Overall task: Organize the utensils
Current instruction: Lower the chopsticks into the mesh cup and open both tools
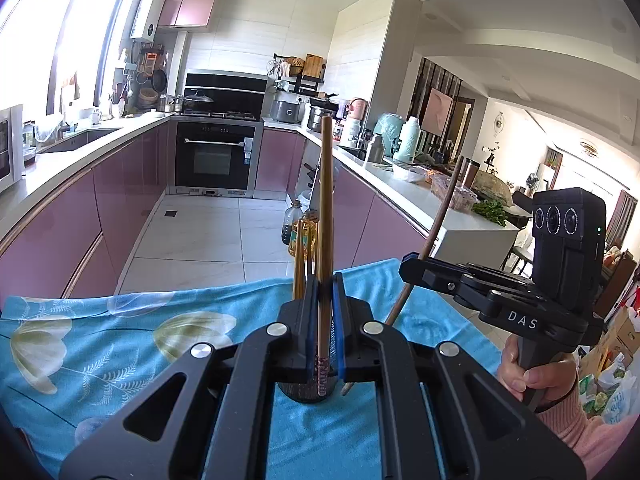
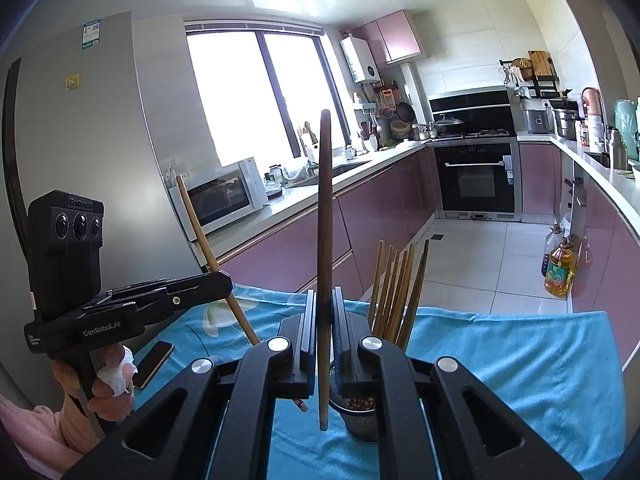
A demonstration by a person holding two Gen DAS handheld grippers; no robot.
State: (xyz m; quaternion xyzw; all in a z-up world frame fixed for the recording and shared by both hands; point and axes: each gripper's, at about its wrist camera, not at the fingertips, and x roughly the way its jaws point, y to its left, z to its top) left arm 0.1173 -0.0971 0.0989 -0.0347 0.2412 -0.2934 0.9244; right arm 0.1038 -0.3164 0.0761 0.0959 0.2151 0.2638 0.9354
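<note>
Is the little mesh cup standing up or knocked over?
Standing up. The mesh cup sits on the blue cloth with its chopsticks pointing upward.

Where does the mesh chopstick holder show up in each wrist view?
Left wrist: mesh chopstick holder bottom centre, mostly hidden behind the jaws.
Right wrist: holder bottom, just right of centre, chopsticks rising from it.
Shared landmark: black oven.

holder (image 2: 362, 420): mostly hidden behind tongs | phone (image 2: 154, 362): partly hidden | cloth (image 1: 100, 344): cut off
</note>
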